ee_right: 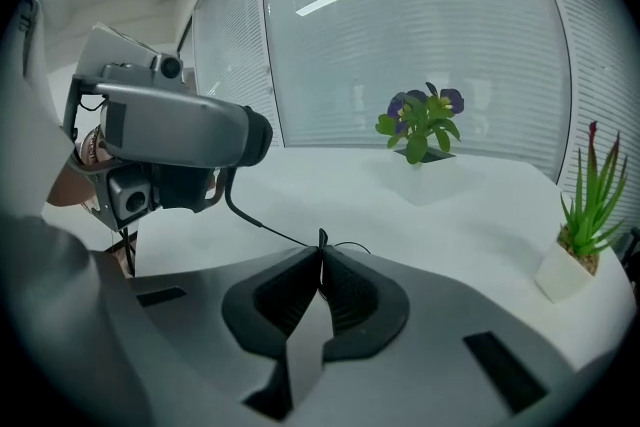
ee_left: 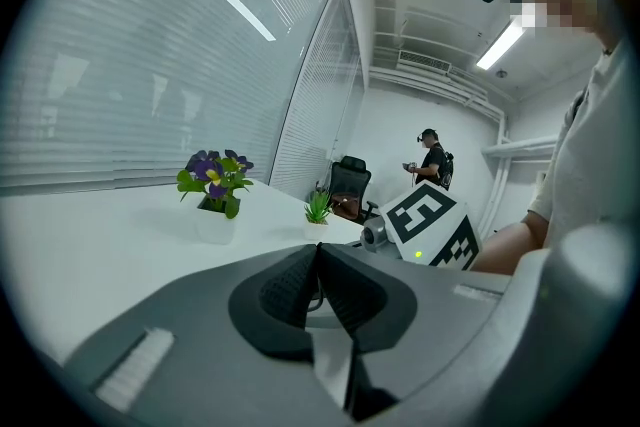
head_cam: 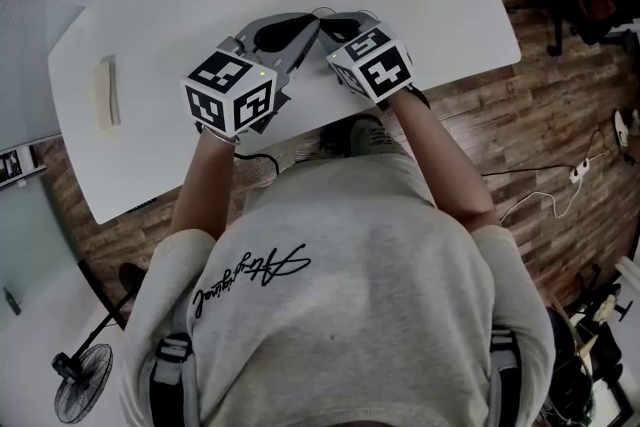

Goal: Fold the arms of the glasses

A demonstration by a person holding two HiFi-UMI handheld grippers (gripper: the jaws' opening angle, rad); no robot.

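Head view: left forearm (head_cam: 205, 185) and right forearm (head_cam: 440, 155), both bare, reach toward 12 o'clock and converge. Left tool (head_cam: 308, 19) points to 2 o'clock and right tool (head_cam: 330, 21) to 10 o'clock, tips nearly meeting. Both are tilted down. The jaws of each are pressed together, nipping the thin wire of the glasses (ee_right: 263, 228).

1. Bright, even light falls from a ceiling strip light (ee_left: 505, 43); reflections streak the glass wall (ee_right: 420, 45).
2. The white surface (head_cam: 180, 35) nearly washes out; shadows are soft.
3. Fisheye bending and dark corners frame both gripper views; the left tongs (ee_left: 319, 260) look perhaps slightly unfocused.
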